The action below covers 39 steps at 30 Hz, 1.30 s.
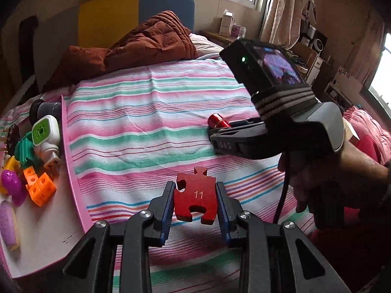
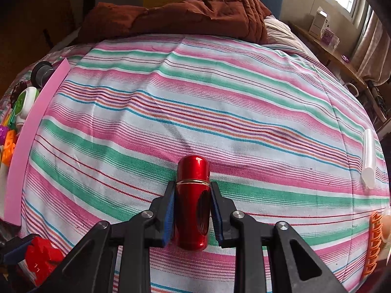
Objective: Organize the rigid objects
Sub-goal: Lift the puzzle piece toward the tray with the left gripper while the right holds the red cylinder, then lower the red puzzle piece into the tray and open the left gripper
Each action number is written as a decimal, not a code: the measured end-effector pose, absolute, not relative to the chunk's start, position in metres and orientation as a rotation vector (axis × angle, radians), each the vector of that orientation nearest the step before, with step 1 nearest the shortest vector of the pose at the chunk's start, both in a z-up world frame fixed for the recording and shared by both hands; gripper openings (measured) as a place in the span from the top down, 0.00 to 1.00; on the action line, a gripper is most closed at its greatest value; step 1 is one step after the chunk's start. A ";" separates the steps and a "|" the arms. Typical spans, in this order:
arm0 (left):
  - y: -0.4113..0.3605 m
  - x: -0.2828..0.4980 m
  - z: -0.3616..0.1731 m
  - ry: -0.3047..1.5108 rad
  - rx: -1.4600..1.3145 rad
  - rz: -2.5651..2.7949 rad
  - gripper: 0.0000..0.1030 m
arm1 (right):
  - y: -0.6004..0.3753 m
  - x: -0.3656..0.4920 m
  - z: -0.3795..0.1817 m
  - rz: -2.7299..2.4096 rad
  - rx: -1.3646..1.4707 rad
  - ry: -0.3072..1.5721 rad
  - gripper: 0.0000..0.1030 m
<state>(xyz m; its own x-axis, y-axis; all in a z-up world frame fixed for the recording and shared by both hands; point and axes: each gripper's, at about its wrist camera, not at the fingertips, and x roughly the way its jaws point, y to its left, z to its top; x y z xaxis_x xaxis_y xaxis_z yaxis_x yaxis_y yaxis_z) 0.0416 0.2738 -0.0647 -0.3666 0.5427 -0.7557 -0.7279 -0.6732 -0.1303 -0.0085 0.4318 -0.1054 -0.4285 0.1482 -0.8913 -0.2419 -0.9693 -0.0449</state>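
Red puzzle piece (image 1: 195, 196) clamped in left gripper (image 1: 195, 190) (numbered eleven)

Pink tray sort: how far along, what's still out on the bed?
Done: several toys already sit in the pink tray, including orange blocks. In hand: left gripper has its jaws shut on the red puzzle piece; right gripper clamps the red cylinder. Left: a white tube and an orange lattice piece lie on the striped sheet.
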 end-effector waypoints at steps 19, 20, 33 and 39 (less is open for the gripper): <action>0.225 0.032 -0.026 0.153 -1.016 2.158 0.69 | 0.420 -0.005 -0.112 2.480 -1.498 0.044 0.75; 0.221 0.031 -0.025 0.144 -1.016 2.163 0.69 | 0.420 -0.006 -0.112 2.480 -1.497 0.045 0.75; 0.102 -0.020 -0.028 -0.123 -1.153 2.344 0.69 | 0.416 -0.007 -0.111 2.476 -1.493 0.015 0.75; 0.056 -0.037 -0.056 -0.262 -1.303 2.378 0.69 | 0.415 -0.007 -0.111 2.469 -1.497 0.003 0.75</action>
<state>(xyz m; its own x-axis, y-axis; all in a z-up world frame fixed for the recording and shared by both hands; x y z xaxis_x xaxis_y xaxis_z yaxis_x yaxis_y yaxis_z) -0.0372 0.0564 -0.0564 -0.4761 0.4420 -0.7602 -0.2662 -0.8964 -0.3545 -0.0068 0.4146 -0.1105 -0.4392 0.2135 -0.8727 -0.2160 -0.9679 -0.1282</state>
